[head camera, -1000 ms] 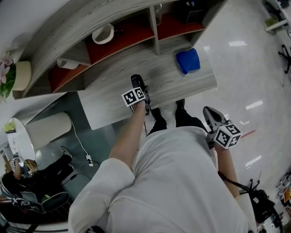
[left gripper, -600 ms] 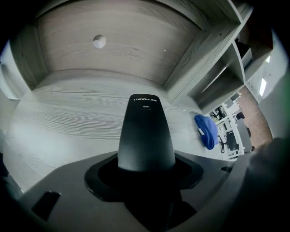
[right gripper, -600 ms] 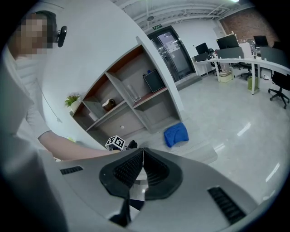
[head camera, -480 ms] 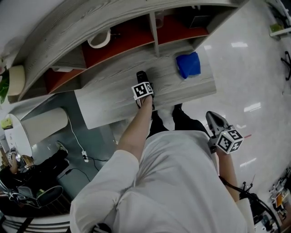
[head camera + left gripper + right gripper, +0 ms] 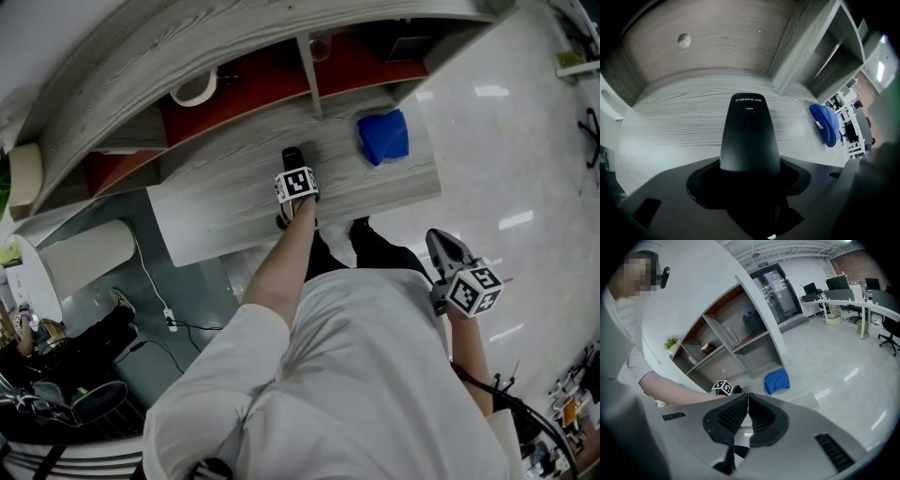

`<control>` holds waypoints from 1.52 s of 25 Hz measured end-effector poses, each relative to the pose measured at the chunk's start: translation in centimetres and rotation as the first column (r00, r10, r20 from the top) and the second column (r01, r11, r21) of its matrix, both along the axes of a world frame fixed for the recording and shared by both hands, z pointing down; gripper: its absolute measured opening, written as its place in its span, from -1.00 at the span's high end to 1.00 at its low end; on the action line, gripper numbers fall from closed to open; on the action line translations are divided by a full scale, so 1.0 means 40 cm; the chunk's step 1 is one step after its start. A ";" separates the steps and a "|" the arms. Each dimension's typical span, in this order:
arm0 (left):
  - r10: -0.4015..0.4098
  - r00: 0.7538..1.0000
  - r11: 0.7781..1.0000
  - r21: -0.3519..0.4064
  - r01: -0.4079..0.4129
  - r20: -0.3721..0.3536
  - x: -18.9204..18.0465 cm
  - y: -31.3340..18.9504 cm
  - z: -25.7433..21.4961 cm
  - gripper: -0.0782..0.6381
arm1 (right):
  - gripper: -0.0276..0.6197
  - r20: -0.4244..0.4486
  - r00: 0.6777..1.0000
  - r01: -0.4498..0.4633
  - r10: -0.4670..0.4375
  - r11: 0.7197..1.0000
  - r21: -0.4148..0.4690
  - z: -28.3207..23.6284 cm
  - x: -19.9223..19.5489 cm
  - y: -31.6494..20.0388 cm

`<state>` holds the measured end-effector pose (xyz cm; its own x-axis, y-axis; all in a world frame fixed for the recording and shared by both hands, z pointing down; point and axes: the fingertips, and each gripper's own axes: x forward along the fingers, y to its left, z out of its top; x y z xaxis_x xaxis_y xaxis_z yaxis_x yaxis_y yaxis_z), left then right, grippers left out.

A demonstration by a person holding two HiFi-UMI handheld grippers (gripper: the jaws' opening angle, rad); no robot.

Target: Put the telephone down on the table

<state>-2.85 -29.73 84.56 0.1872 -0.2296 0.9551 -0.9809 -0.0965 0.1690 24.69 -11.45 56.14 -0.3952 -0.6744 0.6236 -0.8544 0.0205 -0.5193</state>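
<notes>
A black telephone handset (image 5: 750, 136) sticks out forward from my left gripper (image 5: 292, 169), whose jaws are shut on its lower part. In the head view the telephone (image 5: 292, 156) is over the middle of the grey wood table (image 5: 216, 211), in front of the shelf unit. Whether it touches the tabletop (image 5: 670, 126) I cannot tell. My right gripper (image 5: 439, 246) hangs at the person's right side over the floor, away from the table. Its ribbed pads (image 5: 740, 411) meet with nothing between them.
A blue cloth (image 5: 382, 136) lies on the table's right end, also seen from the left gripper (image 5: 826, 123). The shelf unit (image 5: 309, 66) with red-backed compartments rises behind the table. A bowl (image 5: 195, 89) sits in the left compartment. Glossy floor (image 5: 506, 141) lies to the right.
My left gripper has carried the telephone farther in over the table, toward the shelf. The right gripper has stayed at the person's side.
</notes>
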 end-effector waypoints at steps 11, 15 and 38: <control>-0.026 1.000 0.999 0.044 0.025 0.009 0.002 -0.018 -0.013 -0.06 | 0.86 0.008 0.999 0.035 -0.035 0.999 0.002 0.011 -0.018 -0.024; -0.032 0.997 0.999 0.006 0.032 -0.071 0.027 0.017 -0.031 -0.17 | 0.86 0.010 0.998 0.056 -0.056 0.998 0.013 0.006 -0.032 -0.039; 0.148 0.949 0.908 0.420 -0.018 -0.279 -0.272 0.269 -0.545 0.61 | 0.86 0.022 0.977 0.208 -0.213 0.968 0.138 -0.032 -0.360 -0.080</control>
